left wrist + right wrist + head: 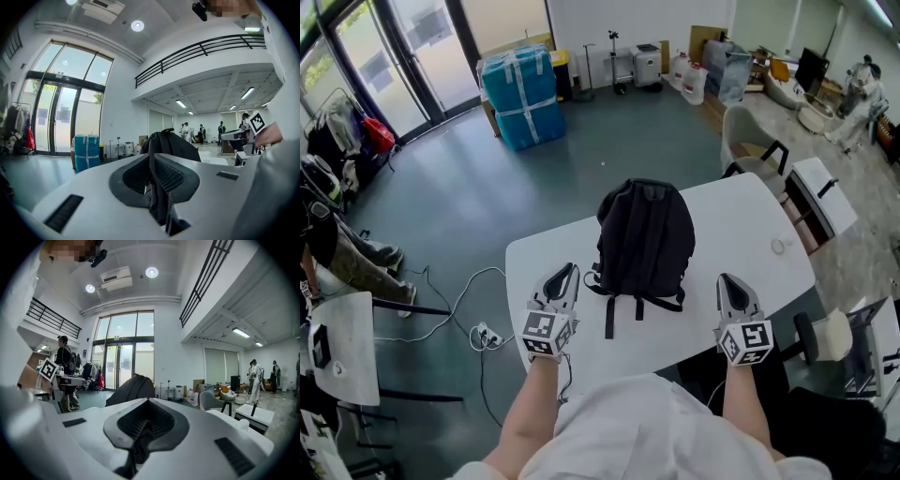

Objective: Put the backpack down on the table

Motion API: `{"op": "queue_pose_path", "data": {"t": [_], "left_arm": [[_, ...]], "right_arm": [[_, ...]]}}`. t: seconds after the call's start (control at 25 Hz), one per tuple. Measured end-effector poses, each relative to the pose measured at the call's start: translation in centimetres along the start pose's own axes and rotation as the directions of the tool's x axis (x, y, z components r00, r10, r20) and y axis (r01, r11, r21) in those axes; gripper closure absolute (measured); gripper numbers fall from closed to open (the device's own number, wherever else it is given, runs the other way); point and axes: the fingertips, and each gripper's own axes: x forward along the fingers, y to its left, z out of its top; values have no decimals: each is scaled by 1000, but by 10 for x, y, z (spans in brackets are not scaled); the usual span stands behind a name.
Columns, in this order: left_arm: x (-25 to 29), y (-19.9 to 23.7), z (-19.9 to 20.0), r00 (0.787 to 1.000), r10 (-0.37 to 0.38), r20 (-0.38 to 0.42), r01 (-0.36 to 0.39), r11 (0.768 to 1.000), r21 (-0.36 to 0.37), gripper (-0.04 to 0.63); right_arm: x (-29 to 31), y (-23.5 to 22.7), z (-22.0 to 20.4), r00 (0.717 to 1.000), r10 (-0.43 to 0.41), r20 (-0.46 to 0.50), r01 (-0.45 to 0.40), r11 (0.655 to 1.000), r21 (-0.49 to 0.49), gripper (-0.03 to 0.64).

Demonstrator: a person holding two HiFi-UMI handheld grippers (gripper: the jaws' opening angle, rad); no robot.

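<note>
The left gripper (pixel 571 270) has its jaws pressed together with nothing caught between them, as the left gripper view shows plainly (pixel 152 157). It hangs level over the near left part of the white worktop (pixel 741 220). A loose strap end (pixel 592 278) of the backpack lies just beside its tip; I cannot tell whether the two touch. The right gripper (pixel 725 279) is closed and empty as well (pixel 147 402), held over the near right part of the worktop with a strip of bare surface between it and the bag. Between the two grippers sits the black backpack (pixel 645 239), resting on the middle of the worktop, its carry handle on the far side and its thin straps trailing toward the person (from either gripper view it rises as a dark hump just beyond the jaws (pixel 172 143) (pixel 133 387)). A small round white thing (pixel 779 246) lies near the worktop's right edge, well apart from the bag. Beyond the worktop stands a pale chair (pixel 748 131), and farther off on the grey floor a blue wrapped bundle (pixel 523 94) near the glass doors (pixel 394 56). A white cable with a power strip (pixel 485 335) lies on the floor to the left.
</note>
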Motion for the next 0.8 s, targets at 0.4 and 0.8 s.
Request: {"op": "queue_pose_path", "data": {"t": [0.4, 0.8], "left_arm": [[-1, 0, 0, 1000, -6, 4, 6, 1000, -4, 543], [-4, 1, -2, 1000, -8, 5, 8, 1000, -9, 543]], "right_arm": [[-1, 5, 1, 1000, 7, 1, -7, 1000, -9, 600], [-1, 11, 0, 1000, 14, -5, -14, 1000, -10, 600]]}}
